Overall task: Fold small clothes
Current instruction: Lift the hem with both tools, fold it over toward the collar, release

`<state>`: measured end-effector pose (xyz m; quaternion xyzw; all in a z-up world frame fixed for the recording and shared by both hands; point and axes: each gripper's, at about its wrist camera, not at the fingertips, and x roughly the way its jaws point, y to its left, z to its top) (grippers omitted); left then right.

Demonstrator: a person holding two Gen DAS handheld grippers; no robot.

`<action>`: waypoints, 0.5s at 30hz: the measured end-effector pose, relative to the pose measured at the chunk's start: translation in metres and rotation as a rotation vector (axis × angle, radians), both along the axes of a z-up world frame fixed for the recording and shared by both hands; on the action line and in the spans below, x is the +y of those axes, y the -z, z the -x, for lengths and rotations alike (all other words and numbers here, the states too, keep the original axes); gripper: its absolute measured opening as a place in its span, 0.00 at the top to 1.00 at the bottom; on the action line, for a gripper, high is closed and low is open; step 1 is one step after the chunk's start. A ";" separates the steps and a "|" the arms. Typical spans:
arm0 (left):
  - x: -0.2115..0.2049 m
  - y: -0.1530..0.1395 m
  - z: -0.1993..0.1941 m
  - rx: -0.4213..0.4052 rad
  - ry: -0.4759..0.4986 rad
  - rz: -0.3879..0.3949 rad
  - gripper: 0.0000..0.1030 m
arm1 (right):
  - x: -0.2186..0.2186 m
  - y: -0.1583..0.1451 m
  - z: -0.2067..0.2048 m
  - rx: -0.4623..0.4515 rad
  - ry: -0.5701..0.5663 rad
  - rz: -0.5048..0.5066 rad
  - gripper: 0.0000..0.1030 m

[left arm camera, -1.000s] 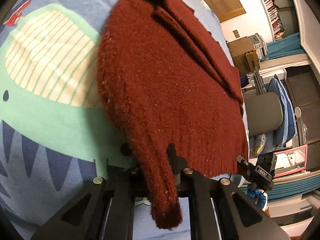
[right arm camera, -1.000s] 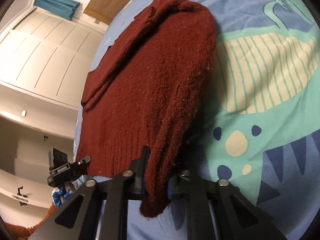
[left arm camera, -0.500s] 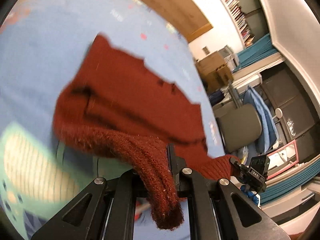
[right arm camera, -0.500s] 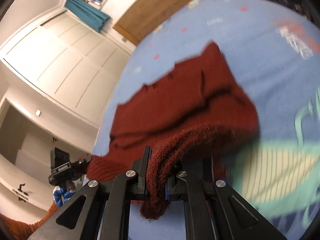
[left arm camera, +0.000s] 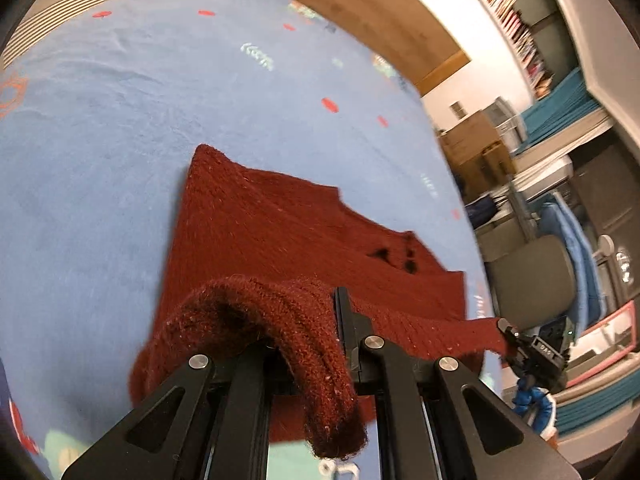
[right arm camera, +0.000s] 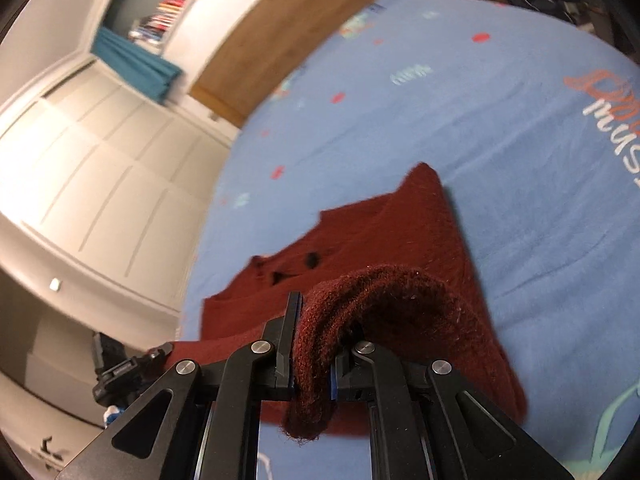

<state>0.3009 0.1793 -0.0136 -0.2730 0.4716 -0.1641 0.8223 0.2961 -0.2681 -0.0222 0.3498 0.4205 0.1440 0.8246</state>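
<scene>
A dark red knitted sweater (left arm camera: 280, 232) lies on the blue bedspread (left arm camera: 120, 120), its far part flat and its near hem raised off the bed. My left gripper (left arm camera: 308, 320) is shut on a bunched corner of that hem, and a tail of knit droops over its frame. The hem runs taut to the right, where my right gripper (left arm camera: 532, 348) pinches the other corner. In the right wrist view the right gripper (right arm camera: 320, 320) is shut on a thick roll of the sweater (right arm camera: 400, 232). The left gripper (right arm camera: 132, 364) shows at the lower left, holding the hem.
A wooden headboard (left arm camera: 360, 4) stands at the far end of the bed. Right of the bed are cardboard boxes (left arm camera: 472, 140), a grey chair (left arm camera: 532, 272) and bookshelves. White wardrobe doors (right arm camera: 100, 168) line the left side. The bedspread (right arm camera: 480, 120) carries small prints and lettering.
Both grippers have lifted the sweater's hem and carried it forward over the garment toward the headboard. The whale print on the bedspread has slid almost out of view. Both grips stay shut.
</scene>
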 end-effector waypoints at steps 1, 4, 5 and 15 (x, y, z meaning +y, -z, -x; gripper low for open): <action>0.000 0.006 -0.009 0.015 -0.002 -0.013 0.93 | 0.000 0.008 -0.008 0.025 0.011 0.002 0.89; 0.000 0.026 -0.023 0.066 -0.011 -0.069 0.92 | 0.001 0.027 -0.023 0.078 0.027 0.032 0.87; -0.001 0.032 -0.027 0.083 -0.005 -0.082 0.91 | 0.003 0.032 -0.030 0.099 0.031 0.055 0.84; 0.034 0.022 -0.024 0.059 -0.071 0.015 0.58 | 0.000 0.046 -0.047 0.147 0.036 0.127 0.52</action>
